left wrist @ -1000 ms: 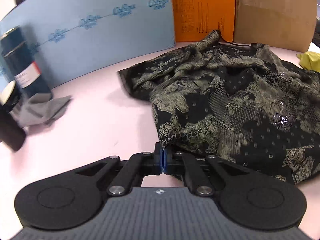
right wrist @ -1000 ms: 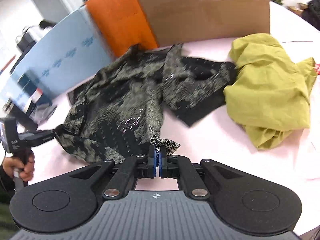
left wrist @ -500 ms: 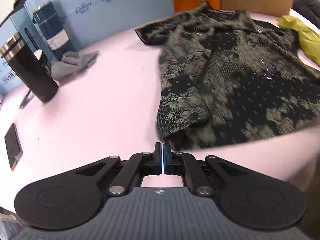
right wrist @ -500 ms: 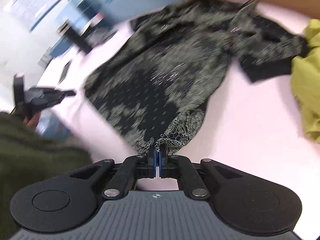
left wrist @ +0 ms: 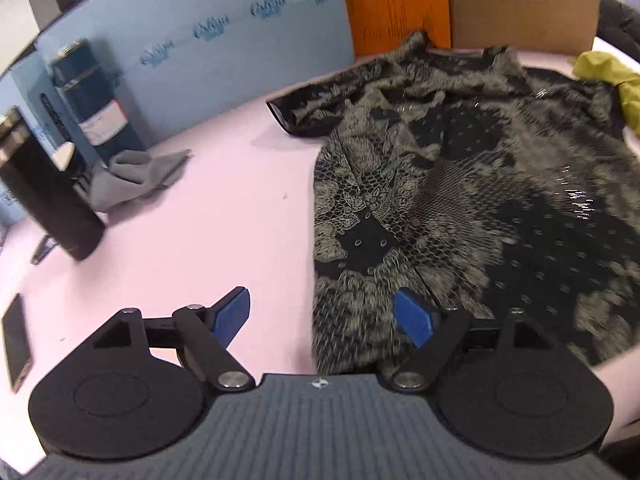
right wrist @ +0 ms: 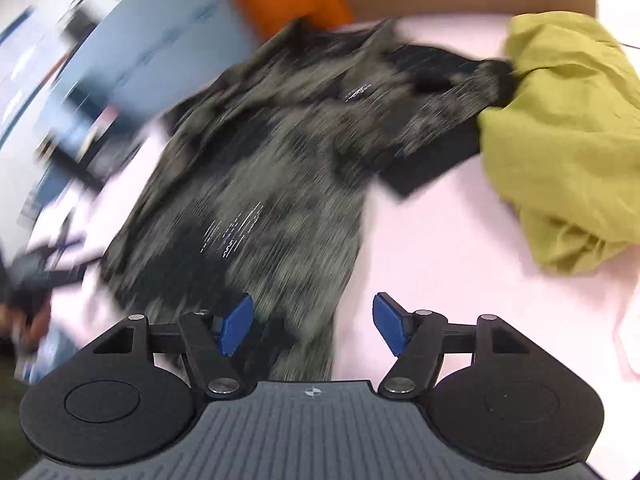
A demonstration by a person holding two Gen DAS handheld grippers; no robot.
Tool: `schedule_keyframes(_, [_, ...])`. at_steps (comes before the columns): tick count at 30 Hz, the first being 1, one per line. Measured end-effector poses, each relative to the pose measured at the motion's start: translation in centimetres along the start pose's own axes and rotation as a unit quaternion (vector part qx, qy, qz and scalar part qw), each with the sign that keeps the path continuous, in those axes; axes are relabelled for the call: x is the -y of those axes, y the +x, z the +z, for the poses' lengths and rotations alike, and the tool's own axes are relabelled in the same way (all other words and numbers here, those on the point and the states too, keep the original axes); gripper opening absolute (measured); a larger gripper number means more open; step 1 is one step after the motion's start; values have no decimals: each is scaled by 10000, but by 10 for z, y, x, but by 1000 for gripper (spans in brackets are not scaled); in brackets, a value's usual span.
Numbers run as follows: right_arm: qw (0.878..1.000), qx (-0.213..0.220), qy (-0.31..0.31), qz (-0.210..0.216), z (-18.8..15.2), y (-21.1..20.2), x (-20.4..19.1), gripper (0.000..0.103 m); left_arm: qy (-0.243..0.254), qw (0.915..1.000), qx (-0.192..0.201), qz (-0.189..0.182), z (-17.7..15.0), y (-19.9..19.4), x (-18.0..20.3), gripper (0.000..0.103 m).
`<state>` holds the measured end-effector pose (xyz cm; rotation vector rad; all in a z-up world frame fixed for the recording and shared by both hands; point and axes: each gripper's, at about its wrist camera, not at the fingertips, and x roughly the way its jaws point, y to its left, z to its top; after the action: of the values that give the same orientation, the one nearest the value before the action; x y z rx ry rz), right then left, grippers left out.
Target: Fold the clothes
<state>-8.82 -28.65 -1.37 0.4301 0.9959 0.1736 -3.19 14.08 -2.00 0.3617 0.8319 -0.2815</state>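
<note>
1. Left gripper (left wrist: 322, 314) – jaws spread wide, released; the near hem of the patterned shirt (left wrist: 460, 200) lies between its blue pads (left wrist: 414, 318).
2. Right gripper (right wrist: 313, 322) – jaws spread wide, gripping nothing; view blurred.
3. Patterned shirt – spread flat on the pink table (left wrist: 220, 216), hem at the near edge, collar toward the far edge.
4. Yellow-green garment (right wrist: 568, 140) – crumpled, touching the shirt's right sleeve.
5. Grey cloth (left wrist: 132, 174) and black tumbler (left wrist: 44, 196) – near the table's left edge.
</note>
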Motion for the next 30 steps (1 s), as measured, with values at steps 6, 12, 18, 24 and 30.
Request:
schedule_keyframes(6, [9970, 198, -61, -749, 15, 50, -7, 17, -37, 9992, -329, 218, 8, 25, 3, 1])
schedule_keyframes(12, [9972, -61, -692, -275, 21, 47, -25, 2, -104, 9998, -188, 61, -9, -5, -8, 1])
schedule_keyframes(18, [9947, -535, -854, 183, 19, 25, -21, 2, 55, 9978, -653, 78, -47, -39, -8, 1])
schedule_keyframes(24, [9870, -1131, -1094, 330, 5, 15, -13, 3, 127, 9954, -944, -120, -70, -67, -11, 5])
schedule_keyframes(30, [9930, -755, -812, 404, 15, 3, -3, 42, -340, 9990, -284, 65, -40, -82, -43, 46])
